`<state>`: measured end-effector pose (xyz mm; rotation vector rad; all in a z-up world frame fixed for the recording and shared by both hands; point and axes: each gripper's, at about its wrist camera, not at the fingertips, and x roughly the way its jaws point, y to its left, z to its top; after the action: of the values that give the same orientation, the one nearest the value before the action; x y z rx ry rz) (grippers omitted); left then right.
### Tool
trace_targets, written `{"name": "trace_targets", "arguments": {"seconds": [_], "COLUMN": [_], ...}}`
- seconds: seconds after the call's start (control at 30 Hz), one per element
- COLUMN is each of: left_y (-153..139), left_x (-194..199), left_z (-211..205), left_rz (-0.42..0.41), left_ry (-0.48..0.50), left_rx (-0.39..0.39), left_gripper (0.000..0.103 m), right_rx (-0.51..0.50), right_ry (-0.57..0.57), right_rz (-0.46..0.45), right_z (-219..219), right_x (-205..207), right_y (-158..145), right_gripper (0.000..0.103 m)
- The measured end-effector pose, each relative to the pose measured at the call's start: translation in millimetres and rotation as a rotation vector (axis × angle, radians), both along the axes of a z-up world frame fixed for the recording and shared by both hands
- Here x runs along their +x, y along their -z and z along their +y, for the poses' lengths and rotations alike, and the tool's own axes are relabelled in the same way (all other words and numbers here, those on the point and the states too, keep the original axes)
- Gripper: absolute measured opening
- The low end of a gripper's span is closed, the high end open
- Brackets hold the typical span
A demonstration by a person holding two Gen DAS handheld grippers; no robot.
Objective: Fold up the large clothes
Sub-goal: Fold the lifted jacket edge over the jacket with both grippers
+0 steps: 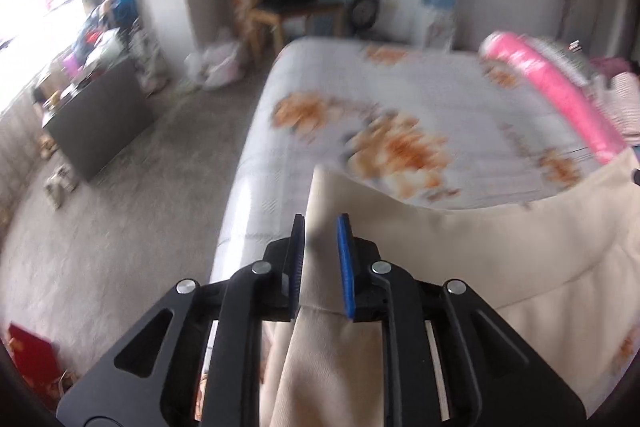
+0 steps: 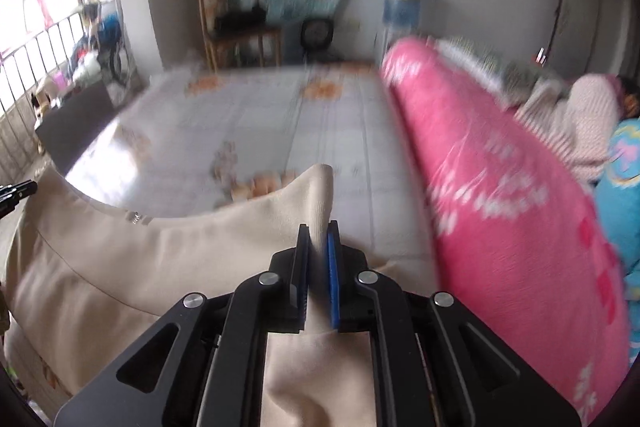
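A large cream garment (image 1: 440, 267) hangs stretched between my two grippers above the near edge of a bed (image 1: 360, 87) with a white, orange-flowered sheet. My left gripper (image 1: 320, 223) has a corner of the cloth standing up between its narrowly parted jaws and grips it. In the right wrist view my right gripper (image 2: 319, 227) is shut tight on the other corner of the cream garment (image 2: 120, 259), whose top edge sags in a curve over the bed (image 2: 260, 115). The left gripper's tip (image 2: 16, 193) shows at the far left edge.
A rolled pink quilt (image 2: 500, 187) lies along the bed's right side, and a person (image 2: 580, 115) lies beyond it. A wooden chair (image 1: 272, 3), a dark cabinet (image 1: 100, 123) and a red box (image 1: 32, 359) stand on the carpet to the left.
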<state>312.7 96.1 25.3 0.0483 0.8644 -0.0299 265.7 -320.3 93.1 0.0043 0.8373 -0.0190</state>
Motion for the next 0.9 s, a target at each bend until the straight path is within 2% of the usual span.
{"name": "trace_targets", "arguments": {"seconds": [0.07,0.13,0.17,0.23,0.3,0.33,0.4,0.47,0.53,0.6,0.63,0.7,0.77,0.83,0.9], "left_y": [0.7,-8.1,-10.5,-7.1,10.5,19.9,27.8,27.9,26.2,18.5,12.7,-4.6,-13.8,-8.2,14.8], "left_x": [-3.1,-13.1,-14.3,-7.4,6.6,11.8,16.2,13.7,11.0,6.2,4.2,-3.5,-6.7,-1.6,11.4], "left_z": [11.5,22.2,22.2,17.9,6.6,3.4,0.3,4.5,8.7,9.6,7.9,5.6,-2.7,-15.6,-22.2], "left_rz": [-0.005,-0.039,-0.042,0.010,0.121,0.153,0.157,0.136,0.126,0.097,0.072,0.004,-0.015,0.028,0.132], "left_ry": [-0.023,-0.001,0.028,0.081,0.121,0.099,0.072,0.055,0.040,0.024,0.028,0.083,0.131,0.150,0.130], "left_rx": [-0.062,-0.170,-0.209,-0.267,-0.318,-0.312,-0.310,-0.325,-0.318,-0.281,-0.270,-0.310,-0.311,-0.276,-0.235], "left_gripper": [0.016,0.019,0.022,0.023,0.024,0.024,0.024,0.023,0.023,0.023,0.023,0.024,0.028,0.036,0.037], "right_rx": [-0.009,0.040,0.080,0.140,0.139,0.134,0.146,0.179,0.140,0.126,0.137,0.130,0.084,0.089,0.143], "right_ry": [0.024,0.003,-0.014,-0.066,-0.091,-0.091,-0.041,0.041,0.145,0.192,0.183,0.124,0.040,-0.059,-0.099], "right_rz": [0.028,0.000,-0.007,0.006,0.026,0.037,0.036,-0.019,-0.071,-0.112,-0.114,-0.099,-0.051,0.016,0.089], "right_z": [-4.1,-5.6,-5.6,-0.1,6.8,8.7,2.9,-14.9,-30.8,-41.6,-42.2,-32.4,-8.2,17.4,26.2], "right_x": [3.0,-3.4,-5.2,-0.2,10.3,16.7,20.3,11.9,0.4,-9.7,-11.8,-9.9,-2.5,7.4,20.1], "right_y": [12.3,7.9,4.5,1.7,4.7,8.2,7.6,-4.1,-17.1,-28.0,-30.1,-28.3,-17.3,2.8,23.4], "right_gripper": [0.011,0.015,0.020,0.025,0.025,0.025,0.025,0.025,0.025,0.025,0.025,0.025,0.025,0.025,0.025]}}
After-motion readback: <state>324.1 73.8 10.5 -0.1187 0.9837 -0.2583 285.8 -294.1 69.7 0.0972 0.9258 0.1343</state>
